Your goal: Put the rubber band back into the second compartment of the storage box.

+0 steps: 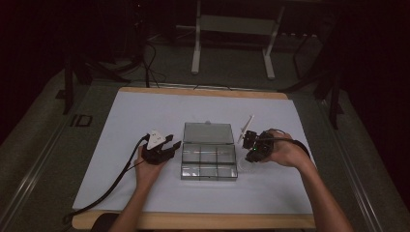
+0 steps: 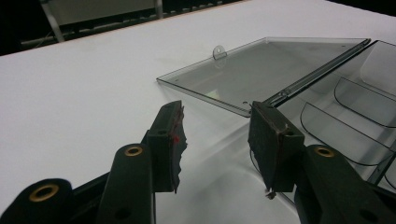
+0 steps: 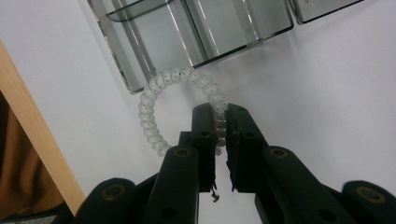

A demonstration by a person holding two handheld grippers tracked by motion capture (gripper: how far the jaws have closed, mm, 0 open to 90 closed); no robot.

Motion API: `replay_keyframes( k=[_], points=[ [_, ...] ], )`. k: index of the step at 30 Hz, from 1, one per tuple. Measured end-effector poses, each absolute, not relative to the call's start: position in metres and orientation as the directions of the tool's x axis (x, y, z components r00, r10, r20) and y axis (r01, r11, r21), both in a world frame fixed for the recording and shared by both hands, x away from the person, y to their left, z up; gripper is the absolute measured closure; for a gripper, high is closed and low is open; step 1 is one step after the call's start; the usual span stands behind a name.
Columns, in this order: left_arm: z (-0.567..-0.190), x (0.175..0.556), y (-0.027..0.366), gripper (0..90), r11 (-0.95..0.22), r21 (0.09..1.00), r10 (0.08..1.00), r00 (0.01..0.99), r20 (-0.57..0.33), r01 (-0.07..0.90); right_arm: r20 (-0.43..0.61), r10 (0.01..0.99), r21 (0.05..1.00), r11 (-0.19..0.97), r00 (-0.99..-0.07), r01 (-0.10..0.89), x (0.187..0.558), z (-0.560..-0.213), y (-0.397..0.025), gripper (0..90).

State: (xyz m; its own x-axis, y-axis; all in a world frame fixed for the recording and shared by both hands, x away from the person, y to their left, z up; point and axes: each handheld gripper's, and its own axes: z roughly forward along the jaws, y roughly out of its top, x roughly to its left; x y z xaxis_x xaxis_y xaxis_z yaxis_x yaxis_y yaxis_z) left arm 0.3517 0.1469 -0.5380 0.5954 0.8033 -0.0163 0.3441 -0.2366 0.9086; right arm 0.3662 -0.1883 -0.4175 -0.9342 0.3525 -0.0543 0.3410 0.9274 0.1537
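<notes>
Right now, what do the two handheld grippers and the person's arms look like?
Both grippers are black, each with two flat-padded jaws on arms set with brass-coloured rivets. The left gripper carries a pale three-cornered plate on top and trails a black cable toward the table's near edge. The right gripper shows a small green light. Both forearms are bare, with no sleeves visible.

The clear compartment box lies open on the desk; left tongs just beside its left edge, right tongs near its right, perhaps gripping something pale.
</notes>
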Motion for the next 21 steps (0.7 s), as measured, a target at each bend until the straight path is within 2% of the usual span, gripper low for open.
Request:
replay_keyframes(
  k=[21],
  points=[
    [-0.538,0.352,0.147,55.6,-0.236,0.908,0.804,0.595,-0.017,0.345,-0.052,0.344,0.167,0.928,-0.937,0.332,0.373,-0.414,-0.174,82.3]
  ],
)
